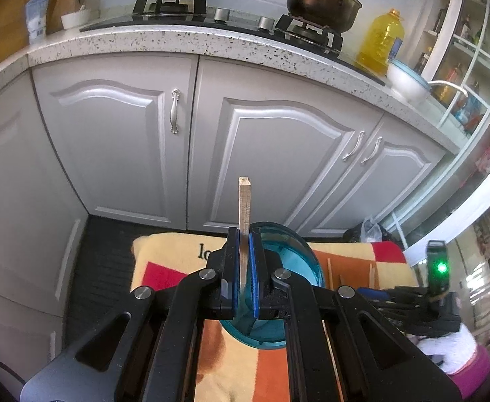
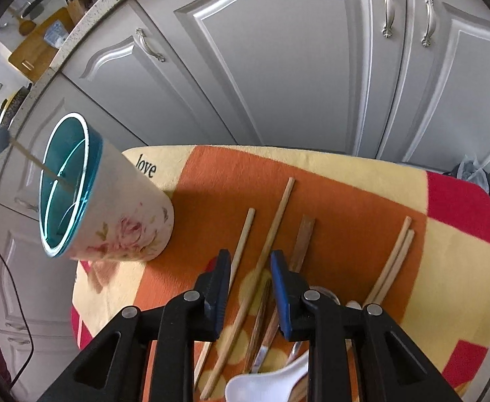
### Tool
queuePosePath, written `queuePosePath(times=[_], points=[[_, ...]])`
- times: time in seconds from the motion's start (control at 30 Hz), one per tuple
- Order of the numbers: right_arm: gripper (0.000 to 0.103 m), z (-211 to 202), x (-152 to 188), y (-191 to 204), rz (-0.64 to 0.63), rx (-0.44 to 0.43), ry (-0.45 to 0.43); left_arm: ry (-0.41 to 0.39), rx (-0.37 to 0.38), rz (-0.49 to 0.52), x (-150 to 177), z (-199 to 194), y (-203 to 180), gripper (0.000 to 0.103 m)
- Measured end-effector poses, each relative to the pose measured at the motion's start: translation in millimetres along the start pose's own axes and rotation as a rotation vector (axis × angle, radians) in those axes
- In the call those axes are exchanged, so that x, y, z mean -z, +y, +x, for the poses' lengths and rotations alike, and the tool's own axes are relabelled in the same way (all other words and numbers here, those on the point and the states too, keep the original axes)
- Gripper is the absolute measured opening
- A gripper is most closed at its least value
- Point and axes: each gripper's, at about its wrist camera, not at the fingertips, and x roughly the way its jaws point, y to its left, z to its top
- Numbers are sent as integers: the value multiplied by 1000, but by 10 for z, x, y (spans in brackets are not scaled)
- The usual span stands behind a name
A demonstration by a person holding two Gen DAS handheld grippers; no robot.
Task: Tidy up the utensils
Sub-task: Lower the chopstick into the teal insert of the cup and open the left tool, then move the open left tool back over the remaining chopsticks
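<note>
My left gripper [image 1: 244, 261] is shut on a wooden chopstick [image 1: 245, 202] that stands upright above the teal-lined utensil cup [image 1: 307, 261]. In the right wrist view the floral cup [image 2: 111, 214] stands at the left of the cloth, and the held chopstick [image 2: 34, 159] dips into its mouth. My right gripper [image 2: 250, 288] is open and empty, low over loose chopsticks [image 2: 271, 231] lying on the cloth. A brown-handled utensil [image 2: 303, 238], two more chopsticks [image 2: 395, 254] and a white spoon [image 2: 265, 382] lie beside them.
A yellow, orange and red cloth [image 2: 362, 181] covers the small table. Grey cabinet doors [image 1: 117, 140] stand close behind it. Above is a speckled counter [image 1: 178, 40] with a stove, a wok, a pot [image 1: 322, 0] and an oil bottle [image 1: 382, 37].
</note>
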Motion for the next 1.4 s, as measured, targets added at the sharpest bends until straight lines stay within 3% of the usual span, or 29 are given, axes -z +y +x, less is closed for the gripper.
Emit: queuePosePath(times=[0.13, 0.17, 0.23, 0.27, 0.47, 0.67, 1.07, 1.4], points=[[23, -108, 59, 27, -7, 0, -13, -1, -5, -11, 2, -44, 13, 9], [23, -141, 77, 21, -4, 1, -17, -6, -11, -20, -5, -70, 31, 13], [23, -203, 113, -11, 4, 3, -25, -22, -5, -44, -20, -135, 73, 34], [23, -234, 138, -30, 8, 7, -30, -35, 1, -57, -23, -190, 95, 36], [24, -340, 346, -184, 36, 37, -30, -84, 3, -46, 59, -474, 56, 37], [25, -414, 617, -370, 85, 52, -27, -95, 31, 28, 296, -628, -181, 37], [27, -272, 857, -671, 159, 130, -17, 68, 113, 91, 955, -238, -717, 37], [27, -58, 796, -572, 99, 189, -13, 122, 121, 118, 1116, -97, -870, 37]])
